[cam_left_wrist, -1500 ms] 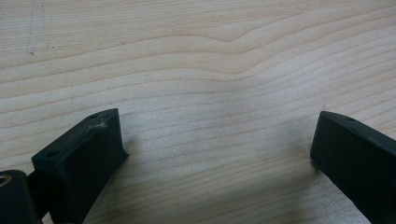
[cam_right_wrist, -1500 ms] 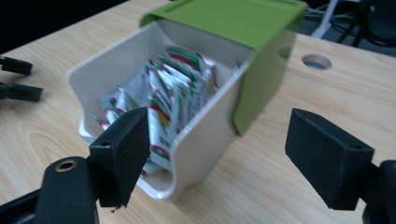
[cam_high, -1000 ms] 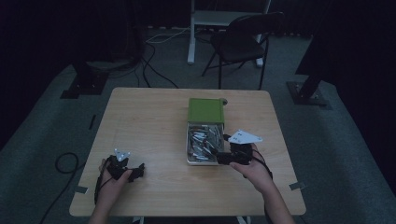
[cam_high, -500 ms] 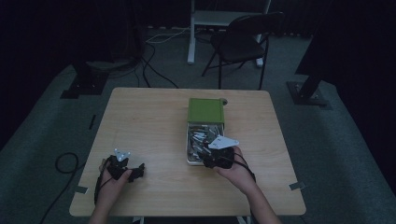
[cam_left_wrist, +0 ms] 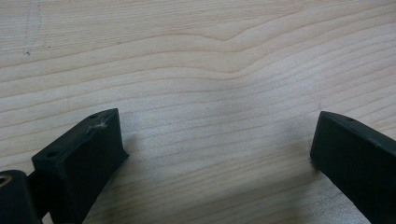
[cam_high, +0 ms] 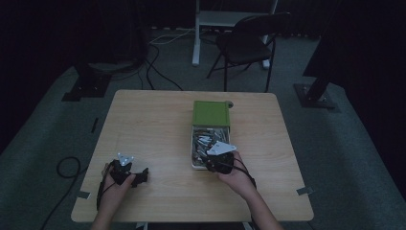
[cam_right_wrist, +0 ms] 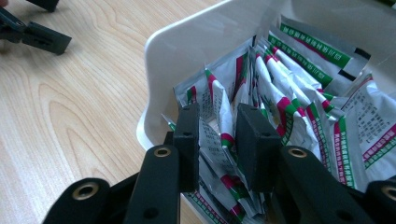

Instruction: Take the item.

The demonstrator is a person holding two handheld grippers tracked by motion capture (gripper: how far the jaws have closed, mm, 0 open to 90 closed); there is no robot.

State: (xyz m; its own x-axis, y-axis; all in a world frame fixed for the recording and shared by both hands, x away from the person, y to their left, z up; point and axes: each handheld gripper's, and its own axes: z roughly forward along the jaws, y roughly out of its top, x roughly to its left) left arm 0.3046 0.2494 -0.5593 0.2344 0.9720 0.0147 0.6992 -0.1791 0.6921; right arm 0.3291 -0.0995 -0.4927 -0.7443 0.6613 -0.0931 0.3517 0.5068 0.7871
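high view: a wooden surface (cam_high: 143,124) carries a white tray (cam_high: 193,163) right of its centre, reaching toward the near edge, with a green lid (cam_high: 211,113) lying over the tray's far part. the tray holds a heap of silver sachets (cam_high: 203,143) printed with green and red bands.

right tool (cam_high: 214,163): held by the person's right hand (cam_high: 237,175) at the near end of the tray, just inside its near rim. in the right gripper view the right tool (cam_right_wrist: 218,133) points into the tray (cam_right_wrist: 187,56), and its jaws have just been closing. one sachet (cam_right_wrist: 219,119) stands on edge between the two black jaws, at the near-left corner of the heap; the gap is narrow, with the jaws close against the sachet's two faces, but whether the pads already press it cannot be told. the other sachets (cam_right_wrist: 308,79) fan out beyond and to the right of the jaws.

left tool (cam_high: 136,176): held by the left hand (cam_high: 112,184) near the near-left corner of the surface, well apart from the tray. in the left gripper view its jaws are spread wide over bare wood (cam_left_wrist: 201,93), with nothing between them.
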